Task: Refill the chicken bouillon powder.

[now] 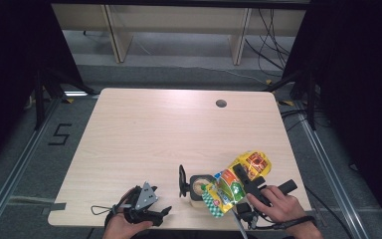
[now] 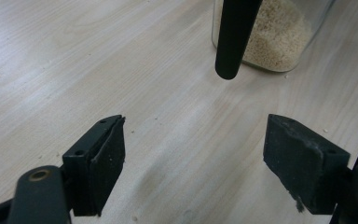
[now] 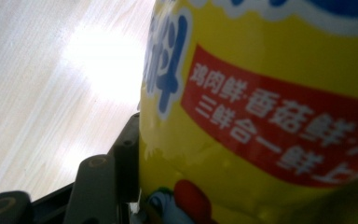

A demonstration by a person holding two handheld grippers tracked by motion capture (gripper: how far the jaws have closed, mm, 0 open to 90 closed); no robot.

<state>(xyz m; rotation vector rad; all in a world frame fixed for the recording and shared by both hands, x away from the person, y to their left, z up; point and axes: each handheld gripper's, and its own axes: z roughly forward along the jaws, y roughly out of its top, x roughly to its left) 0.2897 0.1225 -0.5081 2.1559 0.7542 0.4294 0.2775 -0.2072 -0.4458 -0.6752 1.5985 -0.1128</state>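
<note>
A yellow seasoning bag (image 1: 242, 172) with a red band lies tilted, its lower green-checked end (image 1: 213, 204) beside a clear jar (image 1: 198, 186). My right gripper (image 1: 245, 182) is shut on the bag. In the right gripper view the bag (image 3: 261, 93) presses against one black finger (image 3: 127, 161); the other finger is hidden behind it. The jar (image 2: 279, 42) holds pale grains, and a black rod (image 2: 235, 37) hangs in front of it. My left gripper (image 1: 163, 212) rests near the front edge, left of the jar, and it (image 2: 196, 144) is open with bare tabletop between its fingers.
A black upright piece (image 1: 182, 181) stands at the jar's left side. The light wood table (image 1: 154, 129) has a round cable hole (image 1: 221, 103) at the back right. Small crumbs dot the tabletop (image 2: 51, 70). Dark floor and stands surround the table.
</note>
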